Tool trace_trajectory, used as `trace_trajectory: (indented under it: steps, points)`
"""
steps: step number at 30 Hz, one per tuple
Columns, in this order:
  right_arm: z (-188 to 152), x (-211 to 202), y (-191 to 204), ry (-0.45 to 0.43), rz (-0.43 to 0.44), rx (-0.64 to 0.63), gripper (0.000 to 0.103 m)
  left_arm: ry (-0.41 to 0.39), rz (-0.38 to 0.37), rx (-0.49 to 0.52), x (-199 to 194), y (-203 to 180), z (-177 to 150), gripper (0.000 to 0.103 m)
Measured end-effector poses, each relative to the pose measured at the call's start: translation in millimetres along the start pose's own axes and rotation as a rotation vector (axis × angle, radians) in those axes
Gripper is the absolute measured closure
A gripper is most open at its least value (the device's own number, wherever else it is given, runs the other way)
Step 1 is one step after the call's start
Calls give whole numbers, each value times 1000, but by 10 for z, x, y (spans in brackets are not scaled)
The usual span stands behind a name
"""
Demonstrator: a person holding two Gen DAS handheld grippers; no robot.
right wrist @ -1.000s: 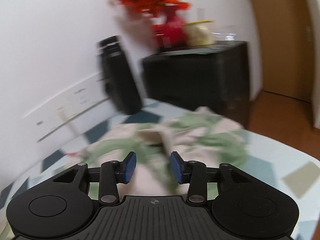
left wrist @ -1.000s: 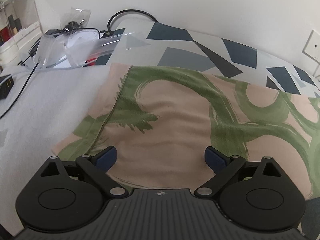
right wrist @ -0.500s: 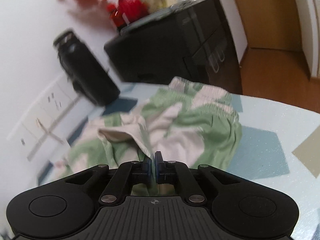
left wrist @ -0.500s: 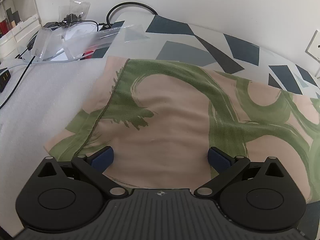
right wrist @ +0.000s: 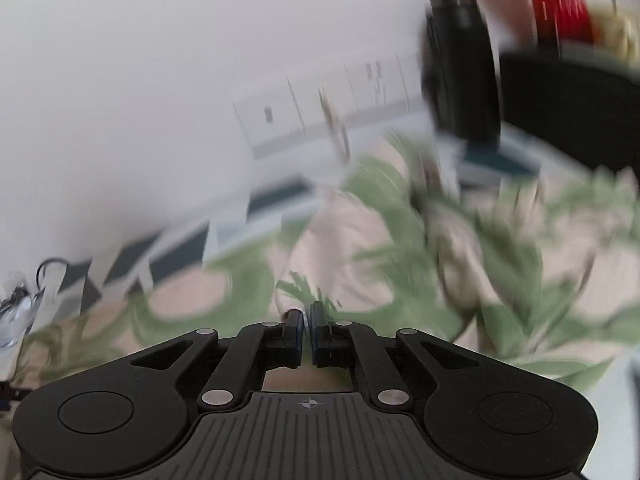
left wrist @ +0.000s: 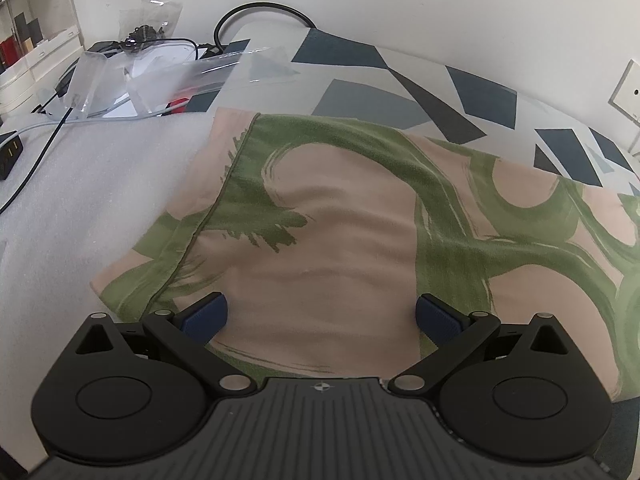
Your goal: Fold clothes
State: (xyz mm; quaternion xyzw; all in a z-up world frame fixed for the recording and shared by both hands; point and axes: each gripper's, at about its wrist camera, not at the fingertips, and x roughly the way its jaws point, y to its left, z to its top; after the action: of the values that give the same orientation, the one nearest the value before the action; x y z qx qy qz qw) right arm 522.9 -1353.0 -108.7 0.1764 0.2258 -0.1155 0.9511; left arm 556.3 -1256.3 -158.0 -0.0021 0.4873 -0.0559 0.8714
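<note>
Fingers of the left gripper [left wrist: 320, 316] spread over the green-and-peach garment [left wrist: 360, 232]; the right gripper [right wrist: 306, 328] pinches its fabric. No legible writing; geometric tablecloth [left wrist: 360, 92], white wall [left wrist: 400, 0].

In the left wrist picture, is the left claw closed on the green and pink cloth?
No, the left claw is wide open, its two blue pads far apart above the flat green and pink cloth, gripping nothing.

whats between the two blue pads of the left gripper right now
Only the pink and green garment, lying flat beneath the open left gripper, spans that gap in the left wrist view; nothing is pinched.
</note>
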Motion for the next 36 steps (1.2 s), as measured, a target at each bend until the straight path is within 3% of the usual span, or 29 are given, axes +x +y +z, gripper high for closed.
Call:
trace_trajectory:
  steps: [4, 9, 17, 20, 24, 27, 31, 36]
  points:
    - [-45, -30, -72, 17, -22, 11, 74, 1, -3, -3, -4, 9, -11, 1]
    - [-101, -67, -162, 37, -50, 25, 64, -1, -2, -7, 3, -8, -7, 1]
    - [-84, 280, -645, 115, -207, 129, 65, -2, 4, 1, -4, -8, -4, 1]
    - [-77, 306, -718, 97, -273, 177, 65, -8, 3, 1, -15, 24, -13, 1]
    - [-100, 294, -694, 85, -280, 178, 54, -16, -13, -4, -9, 73, -41, 1]
    - [-128, 291, -653, 87, -267, 167, 56, -24, -20, -10, -7, 87, -63, 1]
    - [-164, 285, -598, 91, -249, 152, 79, -36, -27, -5, -1, 81, -84, 0]
    - [-157, 335, -545, 100, -216, 181, 76, -32, -50, 24, 20, 88, -52, 0]
